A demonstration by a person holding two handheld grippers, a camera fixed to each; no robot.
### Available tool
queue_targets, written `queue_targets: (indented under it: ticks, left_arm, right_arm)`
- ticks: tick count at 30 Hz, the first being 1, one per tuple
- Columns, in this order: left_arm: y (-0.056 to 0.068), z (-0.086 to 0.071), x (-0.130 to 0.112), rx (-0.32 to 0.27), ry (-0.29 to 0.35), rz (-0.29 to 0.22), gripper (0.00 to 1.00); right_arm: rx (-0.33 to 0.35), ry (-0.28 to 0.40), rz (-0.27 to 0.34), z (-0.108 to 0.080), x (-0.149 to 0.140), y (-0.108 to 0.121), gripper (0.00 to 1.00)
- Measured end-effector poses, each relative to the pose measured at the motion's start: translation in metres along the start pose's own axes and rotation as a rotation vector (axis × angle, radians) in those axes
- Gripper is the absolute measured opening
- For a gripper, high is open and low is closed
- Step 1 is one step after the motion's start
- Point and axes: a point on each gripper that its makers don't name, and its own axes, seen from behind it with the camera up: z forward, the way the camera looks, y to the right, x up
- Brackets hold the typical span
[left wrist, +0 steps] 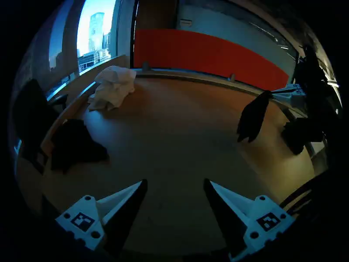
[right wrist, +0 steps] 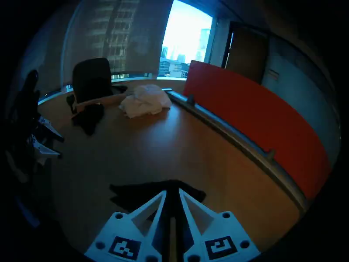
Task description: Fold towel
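Towel (left wrist: 252, 118) is dark and floppy, hanging in front of the red partition (left wrist: 209, 52) from our right gripper (right wrist: 172, 192), clamped on its top edge. Left gripper (left wrist: 174, 183) gapes empty; we'd grab the lower corner.

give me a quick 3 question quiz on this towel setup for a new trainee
1. True or false: the left gripper is open with nothing between its fingers.
2. What does the right gripper hold? A) a white cloth B) a black towel C) nothing
3. Fill in: the white towel pile lies at the far side of the wooden table, near the ____.
Key: 1 true; 2 B; 3 window
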Motion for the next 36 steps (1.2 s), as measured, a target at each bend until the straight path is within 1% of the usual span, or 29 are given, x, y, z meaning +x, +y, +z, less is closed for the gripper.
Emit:
queue_targets:
  ticks: [3, 6, 14, 20, 30, 36]
  left_arm:
    - [0.003, 0.001, 0.002, -0.007, 0.004, 0.002, 0.95]
    - [0.006, 0.002, 0.003, -0.014, 0.006, 0.003, 0.95]
    - [0.012, 0.006, 0.008, -0.031, 0.007, 0.016, 0.95]
    - [0.016, 0.009, 0.011, -0.039, 0.003, 0.027, 0.95]
    - [0.022, 0.013, 0.015, -0.037, -0.003, 0.038, 0.95]
    - [0.027, 0.015, 0.015, -0.037, -0.011, 0.040, 0.95]
  right_arm:
    - [-0.019, 0.016, 0.008, -0.010, 0.009, 0.011, 0.04]
    - [-0.045, 0.022, 0.022, -0.020, 0.010, 0.024, 0.04]
    - [-0.116, 0.017, 0.064, -0.047, 0.001, 0.064, 0.04]
    - [-0.172, 0.000, 0.096, -0.069, -0.013, 0.103, 0.04]
    - [-0.269, -0.056, 0.178, -0.105, -0.051, 0.173, 0.04]
    - [-0.312, -0.070, 0.205, -0.123, -0.067, 0.208, 0.04]
